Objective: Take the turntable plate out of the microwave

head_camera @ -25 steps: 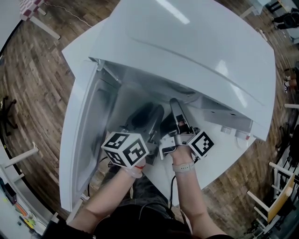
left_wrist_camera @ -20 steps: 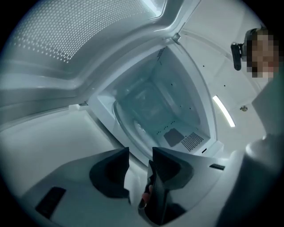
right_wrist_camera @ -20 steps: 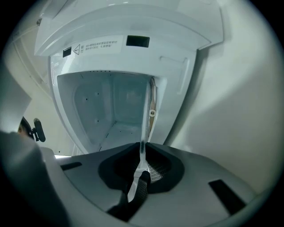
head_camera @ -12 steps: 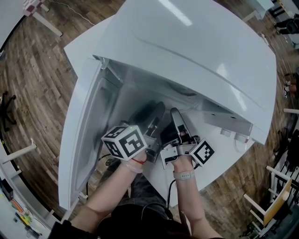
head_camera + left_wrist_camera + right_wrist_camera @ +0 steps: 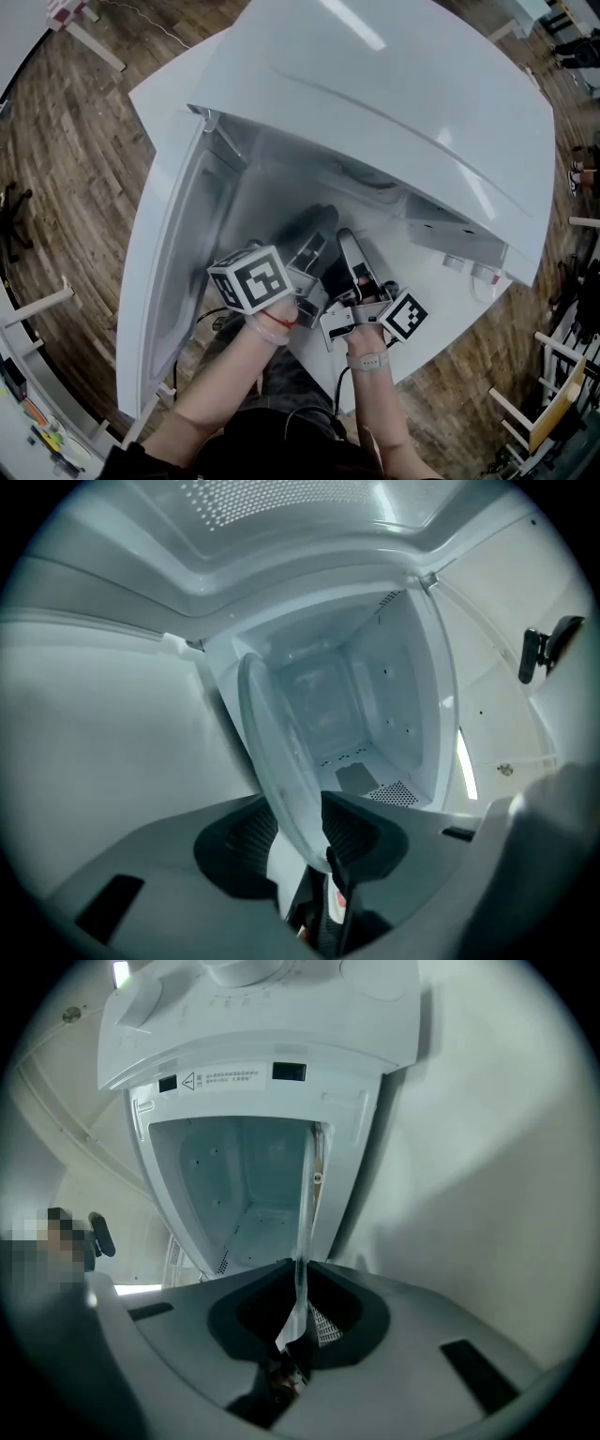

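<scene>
**Desk:** Where is the plate (image 5: 279, 752) placed?

**Caption:** It is pictured at the mouth of the microwave (image 5: 394, 103), just in front of the cavity (image 5: 239, 1185), with the door (image 5: 169, 272) swung wide at the left. It is carried between two tools. The left gripper (image 5: 300, 829) is clamped on one part of the rim, and the right gripper (image 5: 300, 1309) on another part near by. Each pair of jaws is closed onto glass.

**Desk:** How is it expected to handle?

**Caption:** Clear glass is judged to be heavy for its bulk, stiff, slick and breakable. The rim is the only hold offered. With both grips set on the near edge, the far side is left unsupported. A slip, or a knock against the frame of the opening, is the risk to be watched.

**Desk:** What is given by one view and missed by another?

**Caption:** In the head view the plate is all but lost against the white interior, and only the dark jaws can be made out. In the left gripper view its broad face and curved rim are shown slanting across the cavity. In the right gripper view it is reduced to a thin, edge-on line rising from the pads. A warning label (image 5: 225, 1078) above the opening is shown only there.
</scene>
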